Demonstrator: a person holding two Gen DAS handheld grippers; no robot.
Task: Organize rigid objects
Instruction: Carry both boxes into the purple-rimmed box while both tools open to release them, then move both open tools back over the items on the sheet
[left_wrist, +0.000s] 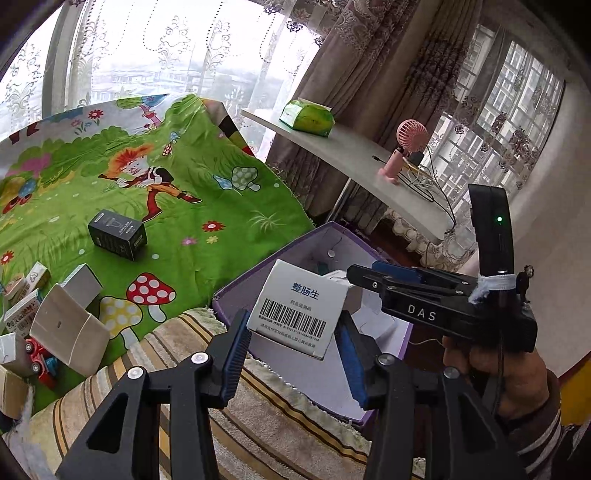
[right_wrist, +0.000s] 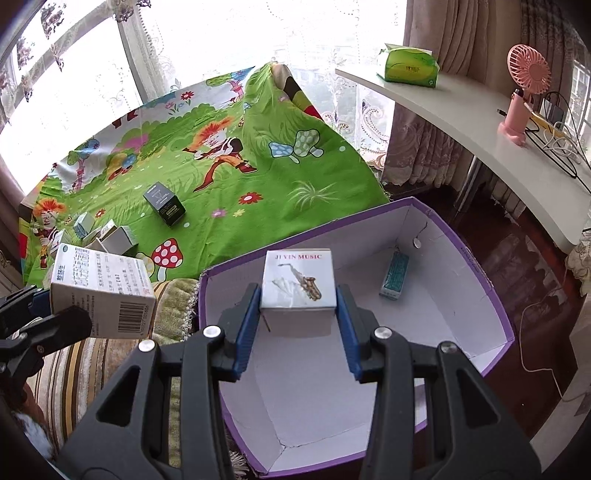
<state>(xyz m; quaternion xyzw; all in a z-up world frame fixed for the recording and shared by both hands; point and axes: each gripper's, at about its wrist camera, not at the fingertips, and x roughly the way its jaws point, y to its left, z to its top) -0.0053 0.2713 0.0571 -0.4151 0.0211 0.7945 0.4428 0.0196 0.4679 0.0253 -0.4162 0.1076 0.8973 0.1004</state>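
Purple-walled cardboard bin (right_wrist: 476, 258) with a white inside is taking in the small cartons, and both tools are hovering loaded over it. Right tool (right_wrist: 299, 317) is clamping the white saxophone-print box (right_wrist: 297, 280) above the bin floor; left tool (left_wrist: 291, 350) is gripping the white barcoded medicine carton (left_wrist: 297, 308) at the rim. Next, I judge, each is needing lowering and releasing.

Packet (right_wrist: 394, 276) inside bin (right_wrist: 480, 266)
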